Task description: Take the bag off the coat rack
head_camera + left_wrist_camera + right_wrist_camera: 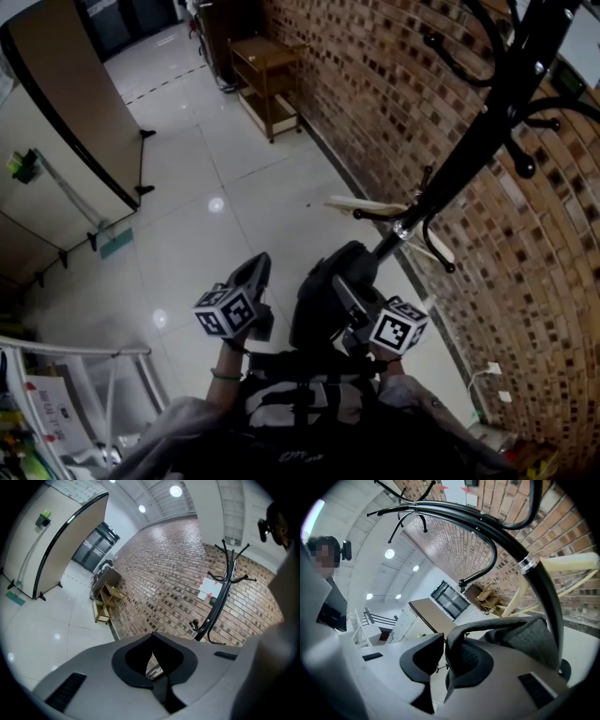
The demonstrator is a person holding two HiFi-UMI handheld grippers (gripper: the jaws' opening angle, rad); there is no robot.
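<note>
A black coat rack (469, 155) leans across the head view from upper right to centre, against a brick wall. A dark bag (319, 300) hangs just below its lower hooks; whether it rests on a hook is hidden. My right gripper (345, 286) is shut on the bag's grey strap (461, 641), which loops up from the jaws to the bag's fabric (525, 637), with the rack's pole (520, 550) close above. My left gripper (255, 272) floats left of the bag, apart from it. Its jaws (152, 667) are shut on nothing, and it faces the rack (220, 597).
The brick wall (394, 84) runs along the right. A pale wooden hanger (366, 204) sticks out at the rack's lower hooks. A wooden shelf cart (267, 80) stands by the wall farther off. A tan partition board (75, 94) is at left, a white rail frame (84, 352) at lower left.
</note>
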